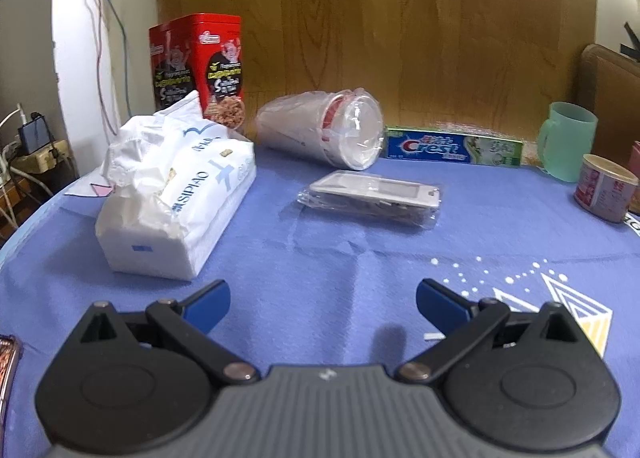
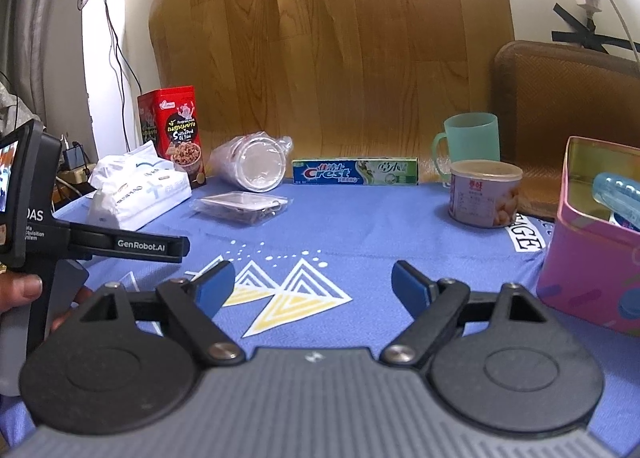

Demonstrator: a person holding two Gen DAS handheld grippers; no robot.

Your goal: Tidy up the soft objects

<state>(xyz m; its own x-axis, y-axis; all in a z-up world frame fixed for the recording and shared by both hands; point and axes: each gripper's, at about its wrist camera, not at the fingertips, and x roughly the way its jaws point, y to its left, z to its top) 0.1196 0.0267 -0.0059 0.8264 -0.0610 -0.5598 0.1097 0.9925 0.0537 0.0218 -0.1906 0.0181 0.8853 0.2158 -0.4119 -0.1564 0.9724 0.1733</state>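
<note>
**A:** Item one, soft goods: where's your white plastic-wrapped tissue pack (image 1: 176, 193)?

**B:** Lying on the blue printed tablecloth (image 1: 320, 258), ahead-left of your left gripper (image 1: 323, 298), in front of the red snack tin (image 1: 198, 65). Its wrapper is torn open on top, so it will likely crumple when squeezed.

**A:** Item two, grippers?

**B:** Left: fingers spread wide, holding nothing. Your right gripper (image 2: 313, 286): likewise apart and unladen, hovering over the cloth.

**A:** Item three, destination?

**B:** Probably the open pink tin box (image 2: 592, 258) to your right; that's a guess.
</note>
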